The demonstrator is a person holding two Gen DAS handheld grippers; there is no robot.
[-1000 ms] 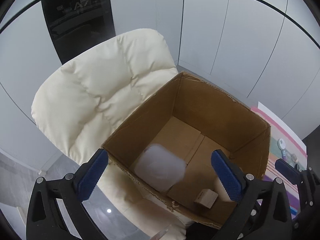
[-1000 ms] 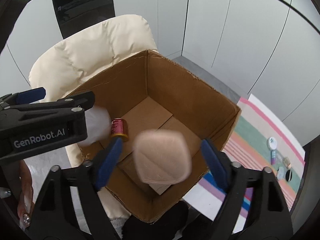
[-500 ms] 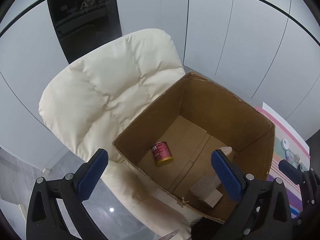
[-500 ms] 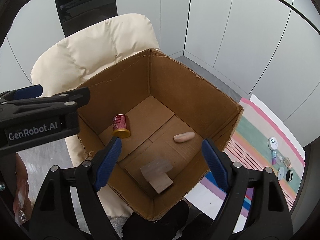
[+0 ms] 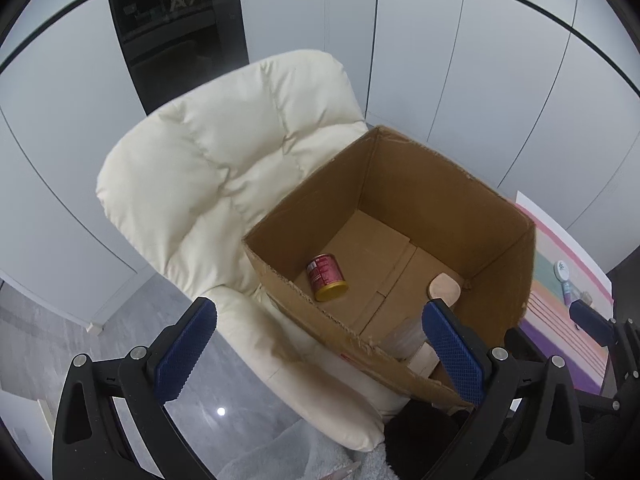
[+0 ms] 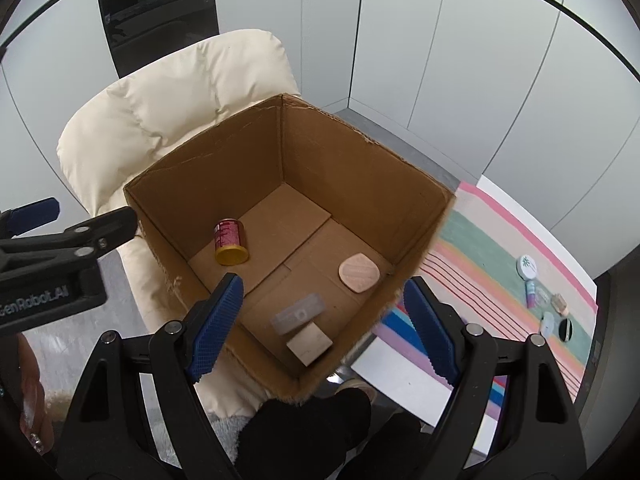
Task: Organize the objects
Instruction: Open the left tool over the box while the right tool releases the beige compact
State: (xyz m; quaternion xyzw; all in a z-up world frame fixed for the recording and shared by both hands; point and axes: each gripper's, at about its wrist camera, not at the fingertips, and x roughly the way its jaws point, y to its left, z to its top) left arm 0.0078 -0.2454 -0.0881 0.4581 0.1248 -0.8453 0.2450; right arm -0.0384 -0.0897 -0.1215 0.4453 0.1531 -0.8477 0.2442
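An open cardboard box (image 6: 360, 148) stands on a cream padded chair (image 6: 168, 92); it also shows in the left wrist view (image 5: 440, 184). Inside lie a red can with a gold lid (image 6: 229, 242) (image 5: 326, 277), a pink flat pad (image 6: 359, 271) (image 5: 443, 287), a clear plastic piece (image 6: 298, 313) and a small wooden block (image 6: 309, 341). My left gripper (image 5: 320, 344) is open and empty above the box's near left edge. My right gripper (image 6: 322, 320) is open and empty above the box's near corner.
A striped mat (image 6: 484, 256) lies on the floor right of the box, with several small items (image 6: 540, 292) near its far end. Grey floor (image 5: 120, 336) is left of the chair. White wall panels and a dark panel (image 6: 160, 4) stand behind.
A clear piece and a pink pad were falling from the grippers one second ago; both now lie still in the box. Both grippers have drawn back a little.
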